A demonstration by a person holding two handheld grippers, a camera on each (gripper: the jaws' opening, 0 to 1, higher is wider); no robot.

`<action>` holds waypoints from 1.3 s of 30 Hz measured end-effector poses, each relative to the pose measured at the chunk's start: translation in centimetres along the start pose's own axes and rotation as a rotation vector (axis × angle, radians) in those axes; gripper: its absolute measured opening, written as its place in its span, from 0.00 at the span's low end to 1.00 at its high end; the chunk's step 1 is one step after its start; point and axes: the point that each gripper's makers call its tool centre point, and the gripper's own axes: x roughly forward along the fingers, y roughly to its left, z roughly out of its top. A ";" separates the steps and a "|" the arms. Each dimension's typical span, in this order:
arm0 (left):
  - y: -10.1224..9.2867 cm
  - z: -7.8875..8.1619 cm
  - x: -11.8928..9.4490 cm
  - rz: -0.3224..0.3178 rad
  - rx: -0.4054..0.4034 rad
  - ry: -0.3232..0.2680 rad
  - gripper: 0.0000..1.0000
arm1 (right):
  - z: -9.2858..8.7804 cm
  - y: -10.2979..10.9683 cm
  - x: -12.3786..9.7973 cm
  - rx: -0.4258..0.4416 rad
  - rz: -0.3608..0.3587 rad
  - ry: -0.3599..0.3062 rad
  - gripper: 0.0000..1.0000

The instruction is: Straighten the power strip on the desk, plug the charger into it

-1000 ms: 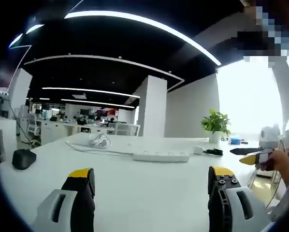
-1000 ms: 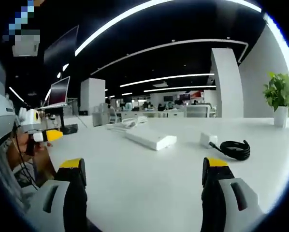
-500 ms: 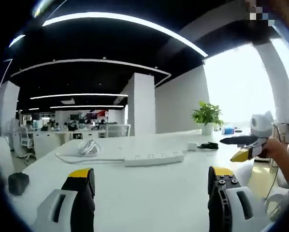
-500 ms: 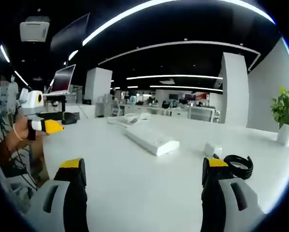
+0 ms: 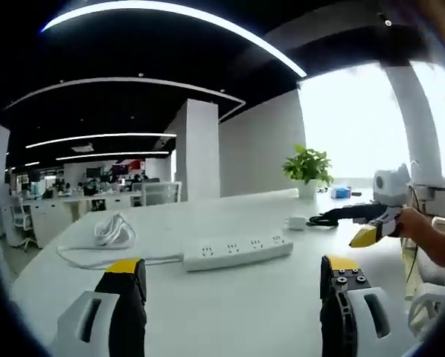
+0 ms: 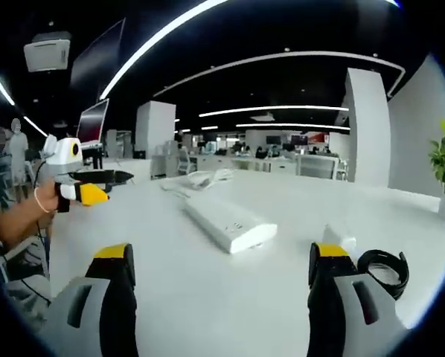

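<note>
In the left gripper view your left gripper (image 5: pixel 230 286) is spread wide over the desk (image 5: pixel 230 312), holding nothing. The strip (image 5: pixel 237 251) lies ahead at a slant, the charger (image 5: pixel 295 222) beyond it, your right gripper (image 5: pixel 364 223) at right.

In the right gripper view your right gripper (image 6: pixel 222 279) is also spread and empty; the strip (image 6: pixel 228 222) lies ahead, the charger (image 6: pixel 340 238) beside the coiled cable (image 6: pixel 382 264).

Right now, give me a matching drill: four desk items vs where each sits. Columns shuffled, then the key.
Things:
1. power strip
2. charger
3. potted plant
4. coiled white cord

Places (left gripper view):
A. at the far desk edge, by the bright window
B. left of the strip, at the end of its lead
C. mid-desk, lying at a slant ahead of the jaws
D. small white block beside the black coiled cable

Pairs: 1-C, 2-D, 3-A, 4-B
</note>
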 end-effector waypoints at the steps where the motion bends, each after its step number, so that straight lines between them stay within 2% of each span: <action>1: 0.0 0.1 0.4 -0.007 -0.003 0.002 0.99 | -0.1 0.0 0.2 -0.001 0.001 0.002 0.97; 12: 0.5 -0.7 2.8 -0.006 -0.006 0.054 0.99 | 0.3 -0.8 1.8 0.035 0.003 0.006 0.96; 22: 2.2 -0.5 4.2 0.022 -0.009 0.068 0.99 | 0.2 -1.0 3.2 0.026 0.010 0.029 0.95; 28: 2.9 -1.1 5.1 0.034 0.000 0.086 0.99 | 0.0 -1.0 3.8 0.035 0.025 0.034 0.93; 33: 3.7 -2.0 6.2 0.035 -0.007 0.114 0.99 | -0.5 -1.1 4.6 0.035 0.026 0.059 0.92; 39: 4.5 -2.4 7.5 0.034 0.002 0.135 0.99 | -1.5 -1.3 5.5 0.052 0.036 0.094 0.90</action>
